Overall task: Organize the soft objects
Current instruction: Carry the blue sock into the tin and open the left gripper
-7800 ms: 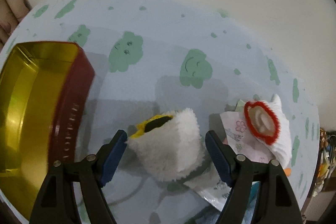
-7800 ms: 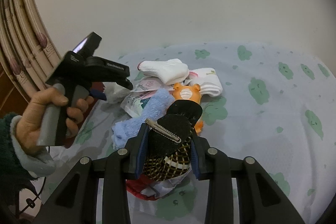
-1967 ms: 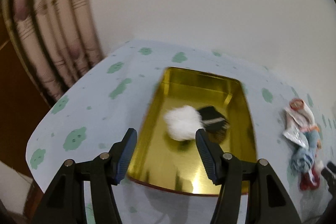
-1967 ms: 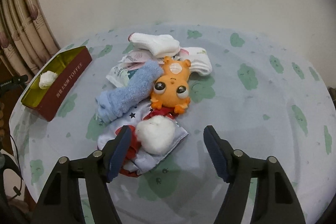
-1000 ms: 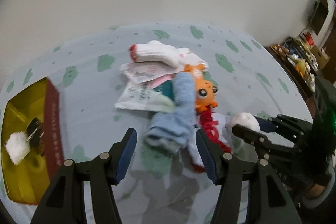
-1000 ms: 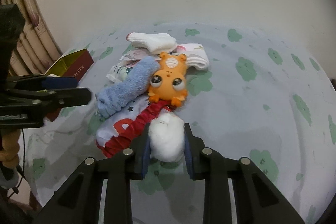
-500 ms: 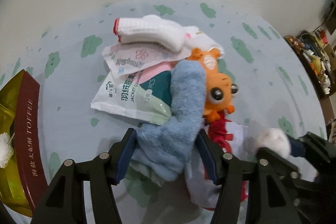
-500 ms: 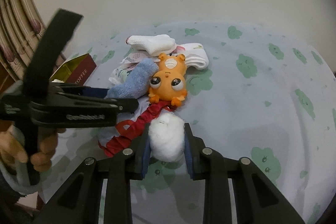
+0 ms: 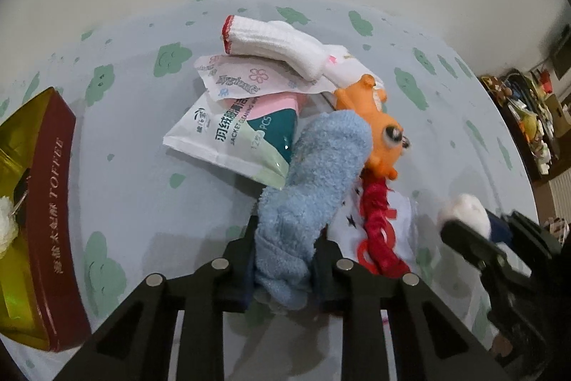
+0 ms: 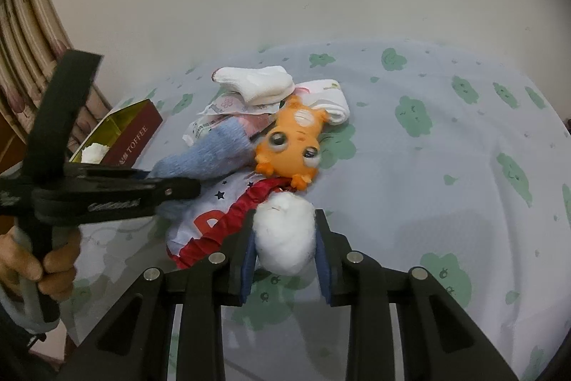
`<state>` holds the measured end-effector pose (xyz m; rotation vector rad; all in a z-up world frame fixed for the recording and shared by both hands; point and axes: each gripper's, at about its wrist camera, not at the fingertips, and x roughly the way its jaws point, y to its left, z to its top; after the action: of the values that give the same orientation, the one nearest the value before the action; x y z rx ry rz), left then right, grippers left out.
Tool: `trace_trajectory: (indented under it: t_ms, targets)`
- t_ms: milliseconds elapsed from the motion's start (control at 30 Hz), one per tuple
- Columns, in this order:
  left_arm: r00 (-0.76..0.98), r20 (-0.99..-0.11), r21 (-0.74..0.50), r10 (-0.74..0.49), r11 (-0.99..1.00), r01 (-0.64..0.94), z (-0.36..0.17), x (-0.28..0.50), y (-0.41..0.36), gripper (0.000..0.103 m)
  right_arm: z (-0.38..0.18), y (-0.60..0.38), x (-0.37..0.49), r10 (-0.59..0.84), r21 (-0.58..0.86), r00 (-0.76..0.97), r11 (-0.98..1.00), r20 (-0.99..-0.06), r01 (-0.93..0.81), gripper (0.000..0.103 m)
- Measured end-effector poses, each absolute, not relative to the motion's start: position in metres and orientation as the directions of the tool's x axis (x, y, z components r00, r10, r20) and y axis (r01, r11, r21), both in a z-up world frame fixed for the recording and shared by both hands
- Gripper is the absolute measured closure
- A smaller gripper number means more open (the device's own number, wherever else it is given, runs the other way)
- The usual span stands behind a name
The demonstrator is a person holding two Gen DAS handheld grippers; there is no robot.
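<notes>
Left gripper (image 9: 283, 259), angled steeply down over the cloud-print tablecloth (image 9: 150, 202), jaws just closed onto the fluffy blue sock (image 9: 314, 188) beside the orange toy (image 9: 378, 134); right gripper (image 10: 285, 245), tilted down, clamped on a white pom-pom (image 10: 285, 234).

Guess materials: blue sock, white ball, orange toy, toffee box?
Blue sock: fuzzy knit fabric, nap visible.
White ball: fluffy pompom or cotton, wispy edge.
Orange toy: likely rubber or vinyl, smooth with a soft sheen.
Toffee box: probably tin, mirror-like gold inside.
</notes>
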<state>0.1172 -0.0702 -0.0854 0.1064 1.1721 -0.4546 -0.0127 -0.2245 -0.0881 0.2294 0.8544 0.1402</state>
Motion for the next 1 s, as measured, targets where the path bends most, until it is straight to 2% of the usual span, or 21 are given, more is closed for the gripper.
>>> trace_trajectory:
  t_ms: [333, 567, 1000]
  targets:
    - [0.351, -0.881, -0.16, -0.318, 0.898, 0.41, -0.053, 0.101, -0.057, 0.08, -0.087, -0.224, -0.015, 0.201, 0.246, 0.656, 0.969, -0.728, -0.025, 0.076]
    - [0.403, -0.857, -0.175, -0.32, 0.918, 0.356, -0.031, 0.102, -0.032, 0.08, -0.086, -0.225, -0.016, 0.188, 0.238, 0.662, 0.971, -0.725, -0.015, 0.076]
    - [0.531, -0.827, -0.131, -0.186, 0.981, 0.141, 0.003, 0.115, 0.063, 0.08, -0.085, -0.224, -0.018, 0.167, 0.215, 0.665, 0.977, -0.728, -0.01, 0.076]
